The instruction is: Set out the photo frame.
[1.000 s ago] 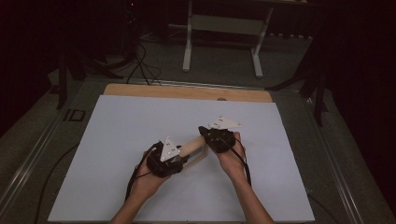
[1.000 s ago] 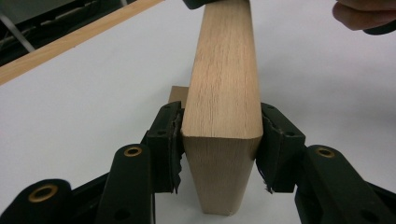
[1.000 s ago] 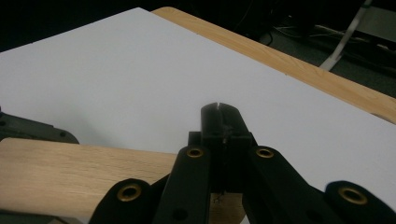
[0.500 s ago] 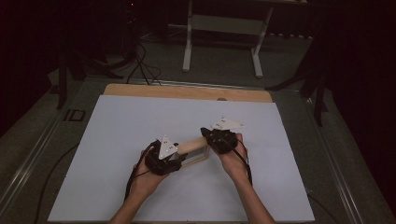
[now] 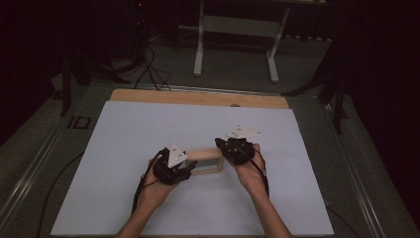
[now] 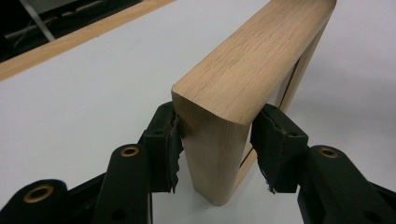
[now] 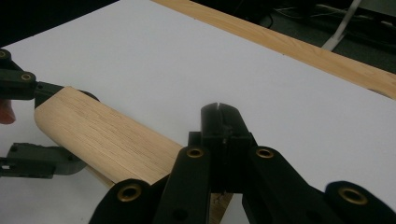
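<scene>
Left tongs (image 6: 217,154) clamp the wooden frame's (image 6: 243,74) end; right tongs (image 7: 223,122) look pressed together beside it.

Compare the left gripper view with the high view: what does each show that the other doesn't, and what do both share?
Left gripper view alone: the left gripper's black pads pressed against both faces of the wooden frame's rounded end, and the wood grain.

High view alone: both hands reaching in, the right gripper at the frame's other end, the grey plates on top, the whole white table, and the metal stand on the floor beyond.

Shared: the frame standing on edge on the white table, with the wooden strip along the far side.
</scene>
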{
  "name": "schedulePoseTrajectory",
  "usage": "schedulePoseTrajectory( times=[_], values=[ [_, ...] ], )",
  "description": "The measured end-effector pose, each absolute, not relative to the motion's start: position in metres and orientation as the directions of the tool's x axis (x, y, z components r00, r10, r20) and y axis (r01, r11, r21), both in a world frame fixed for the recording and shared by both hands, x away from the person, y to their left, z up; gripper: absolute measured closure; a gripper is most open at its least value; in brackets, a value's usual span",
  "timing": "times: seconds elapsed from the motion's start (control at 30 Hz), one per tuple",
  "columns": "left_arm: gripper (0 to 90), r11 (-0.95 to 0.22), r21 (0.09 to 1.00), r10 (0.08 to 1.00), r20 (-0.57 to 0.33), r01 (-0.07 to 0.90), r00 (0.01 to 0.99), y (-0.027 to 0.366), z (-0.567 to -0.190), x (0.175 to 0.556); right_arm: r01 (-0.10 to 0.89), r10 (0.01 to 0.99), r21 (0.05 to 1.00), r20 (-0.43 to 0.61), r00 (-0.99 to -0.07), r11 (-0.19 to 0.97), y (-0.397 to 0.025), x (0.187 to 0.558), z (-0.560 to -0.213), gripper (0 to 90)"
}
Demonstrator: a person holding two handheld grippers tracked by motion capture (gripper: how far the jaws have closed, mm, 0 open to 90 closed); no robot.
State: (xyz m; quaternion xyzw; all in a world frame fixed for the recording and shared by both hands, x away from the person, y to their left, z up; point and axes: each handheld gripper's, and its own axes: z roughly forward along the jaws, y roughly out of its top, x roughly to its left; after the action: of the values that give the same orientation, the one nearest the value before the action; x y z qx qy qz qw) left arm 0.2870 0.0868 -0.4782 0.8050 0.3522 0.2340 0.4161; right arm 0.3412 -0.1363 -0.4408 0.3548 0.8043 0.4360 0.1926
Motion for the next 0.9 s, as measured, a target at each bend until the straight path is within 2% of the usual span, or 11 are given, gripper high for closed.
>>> schedulePoseTrajectory(
  times=[0.07, 0.13, 0.2, 0.23, 0.3, 0.37, 0.43, 0.53, 0.9],
  values=[
    [53.2, -0.407, 0.834, 0.760, 0.082, 0.374, 0.645, 0.087, -0.478, 0.287, 0.398, 0.738, 0.839, -0.006, -0.675, 0.371, -0.136, 0.341, -0.441, 88.4],
    [53.3, -0.408, 0.833, 0.761, 0.085, 0.373, 0.643, 0.087, -0.478, 0.287, 0.384, 0.725, 0.847, -0.003, -0.689, 0.368, -0.138, 0.341, -0.441, 80.7],
    [53.4, -0.409, 0.832, 0.760, 0.084, 0.374, 0.644, 0.088, -0.478, 0.287, 0.378, 0.719, 0.851, 0.001, -0.695, 0.364, -0.139, 0.341, -0.440, 78.8],
    [53.4, -0.409, 0.833, 0.759, 0.084, 0.373, 0.645, 0.088, -0.478, 0.287, 0.362, 0.712, 0.864, 0.006, -0.702, 0.350, -0.140, 0.339, -0.438, 72.9],
    [53.3, -0.408, 0.834, 0.759, 0.083, 0.372, 0.646, 0.088, -0.478, 0.287, 0.346, 0.704, 0.874, 0.008, -0.710, 0.340, -0.142, 0.337, -0.435, 66.6],
    [53.3, -0.407, 0.834, 0.759, 0.083, 0.372, 0.646, 0.088, -0.478, 0.287, 0.344, 0.703, 0.877, 0.009, -0.712, 0.336, -0.143, 0.336, -0.434, 64.1],
    [53.3, -0.408, 0.834, 0.758, 0.084, 0.370, 0.647, 0.088, -0.478, 0.287, 0.342, 0.685, 0.876, 0.019, -0.728, 0.339, -0.147, 0.334, -0.432, 55.1],
    [53.1, -0.403, 0.836, 0.760, 0.080, 0.373, 0.644, 0.088, -0.479, 0.287, 0.337, 0.656, 0.878, 0.036, -0.754, 0.339, -0.152, 0.331, -0.434, 48.2],
    [53.0, -0.399, 0.832, 0.760, 0.066, 0.385, 0.646, 0.089, -0.479, 0.288, 0.339, 0.611, 0.863, 0.045, -0.790, 0.375, -0.165, 0.323, -0.448, 34.3]
  ],
)
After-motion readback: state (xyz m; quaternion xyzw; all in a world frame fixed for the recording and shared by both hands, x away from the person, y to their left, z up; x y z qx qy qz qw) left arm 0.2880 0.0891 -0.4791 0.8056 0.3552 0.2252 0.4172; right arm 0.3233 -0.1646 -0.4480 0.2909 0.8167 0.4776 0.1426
